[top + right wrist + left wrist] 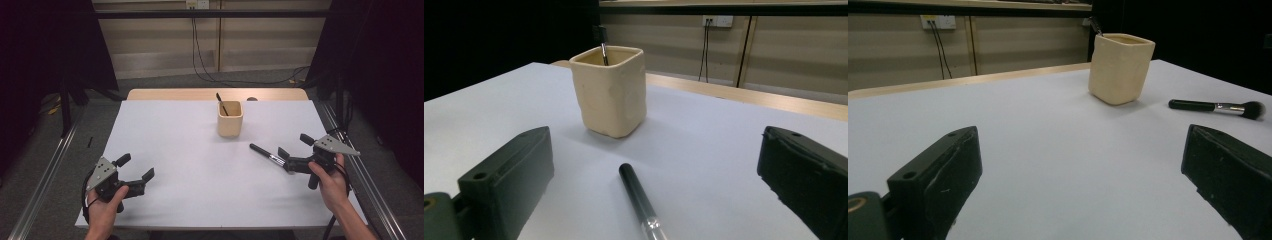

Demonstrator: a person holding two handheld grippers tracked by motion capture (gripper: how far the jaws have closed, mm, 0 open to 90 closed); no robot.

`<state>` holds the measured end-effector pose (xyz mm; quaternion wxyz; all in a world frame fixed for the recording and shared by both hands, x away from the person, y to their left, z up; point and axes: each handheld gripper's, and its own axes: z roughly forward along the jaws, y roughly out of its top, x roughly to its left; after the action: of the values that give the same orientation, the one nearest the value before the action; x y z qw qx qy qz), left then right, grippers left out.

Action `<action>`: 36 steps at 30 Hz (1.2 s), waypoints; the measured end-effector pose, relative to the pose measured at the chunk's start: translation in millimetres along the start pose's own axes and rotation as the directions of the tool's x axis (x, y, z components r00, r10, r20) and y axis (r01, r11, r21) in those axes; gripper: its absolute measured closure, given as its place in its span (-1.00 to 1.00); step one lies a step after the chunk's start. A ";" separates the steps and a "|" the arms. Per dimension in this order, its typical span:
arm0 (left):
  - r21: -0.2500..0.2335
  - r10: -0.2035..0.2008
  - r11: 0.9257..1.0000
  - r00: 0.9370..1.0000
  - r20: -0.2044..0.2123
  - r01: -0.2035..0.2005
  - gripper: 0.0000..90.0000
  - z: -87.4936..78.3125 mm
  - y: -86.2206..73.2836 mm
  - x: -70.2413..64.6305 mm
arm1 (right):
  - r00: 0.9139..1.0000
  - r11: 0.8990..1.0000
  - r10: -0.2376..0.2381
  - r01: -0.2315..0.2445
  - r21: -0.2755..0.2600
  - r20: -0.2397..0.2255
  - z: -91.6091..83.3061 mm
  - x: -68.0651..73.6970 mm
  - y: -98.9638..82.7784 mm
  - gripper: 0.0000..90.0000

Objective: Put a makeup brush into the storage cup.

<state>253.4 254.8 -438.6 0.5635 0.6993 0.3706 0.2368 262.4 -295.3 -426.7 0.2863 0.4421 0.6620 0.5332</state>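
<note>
Brush point(267, 156) lies on table point(190, 170), right of cup point(230, 119)

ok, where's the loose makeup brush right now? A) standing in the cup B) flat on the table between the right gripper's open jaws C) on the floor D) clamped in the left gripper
B: the brush lies flat on the table, handle between the open jaws of the right gripper, short of the cup.

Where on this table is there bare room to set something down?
The table's whole left half is bare, from the cream holder across to the left tongs. The near middle, between both tongs, is free too. It is crowded only right of centre, where the makeup brush lies at the right tongs.
</note>
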 end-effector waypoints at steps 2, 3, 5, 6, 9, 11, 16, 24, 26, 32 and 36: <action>0.001 0.001 1.000 1.000 -0.001 -0.001 -0.94 -2.8 -0.2 -0.9 | 1.000 1.000 -0.002 0.002 0.004 0.001 -4.5 1.9 -3.5 -0.97; 0.002 0.006 1.000 1.000 -0.005 -0.006 -0.94 -4.5 -0.8 -1.0 | 1.000 1.000 0.000 0.000 0.006 0.002 -6.7 3.1 -5.3 -0.97; 0.000 0.001 1.000 1.000 -0.008 -0.001 -0.94 -7.2 -2.0 -0.7 | 1.000 1.000 -0.004 0.004 0.011 0.002 -11.3 4.9 -9.0 -0.97; 0.001 0.002 1.000 1.000 -0.014 -0.002 -0.94 -8.3 -1.7 -0.5 | 1.000 1.000 -0.007 0.007 0.012 0.003 -13.8 5.7 -10.8 -0.98; -0.006 0.006 1.000 1.000 -0.014 -0.006 -0.94 -9.0 -0.5 -2.1 | 1.000 1.000 -0.008 0.008 0.013 0.010 -22.3 7.3 -15.9 -0.97; 0.001 0.010 1.000 1.000 -0.011 -0.010 -0.94 -8.6 -0.6 -3.7 | 1.000 1.000 -0.001 0.000 0.011 0.014 -28.4 7.8 -19.2 -0.97; 0.003 0.013 1.000 1.000 -0.013 -0.013 -0.94 -9.2 -0.5 -4.8 | 1.000 1.000 0.002 -0.002 0.007 0.021 -38.8 7.5 -27.0 -0.98; -0.004 0.013 1.000 1.000 -0.017 -0.013 -0.94 -14.1 -0.8 -4.7 | 1.000 1.000 0.013 -0.013 0.014 0.011 -41.0 8.7 -32.8 -0.98; -0.002 0.014 1.000 1.000 -0.014 -0.014 -0.94 -13.7 -1.2 -4.1 | 1.000 1.000 0.013 -0.013 0.017 0.005 -38.9 8.9 -33.0 -0.98; 0.010 0.011 1.000 1.000 -0.027 -0.010 -0.94 -12.8 -2.7 -2.2 | 1.000 1.000 0.017 -0.017 0.008 -0.014 -33.9 9.7 -30.7 -0.98; 0.005 0.002 1.000 1.000 -0.031 -0.002 -0.94 -13.0 -2.9 0.4 | 0.999 1.000 0.029 -0.029 -0.007 -0.031 -28.2 10.2 -26.6 -0.98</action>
<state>243.1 263.4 -438.1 0.5558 0.6971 0.3793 0.2474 226.4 -300.1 -443.7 0.2699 0.4424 0.6578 0.5465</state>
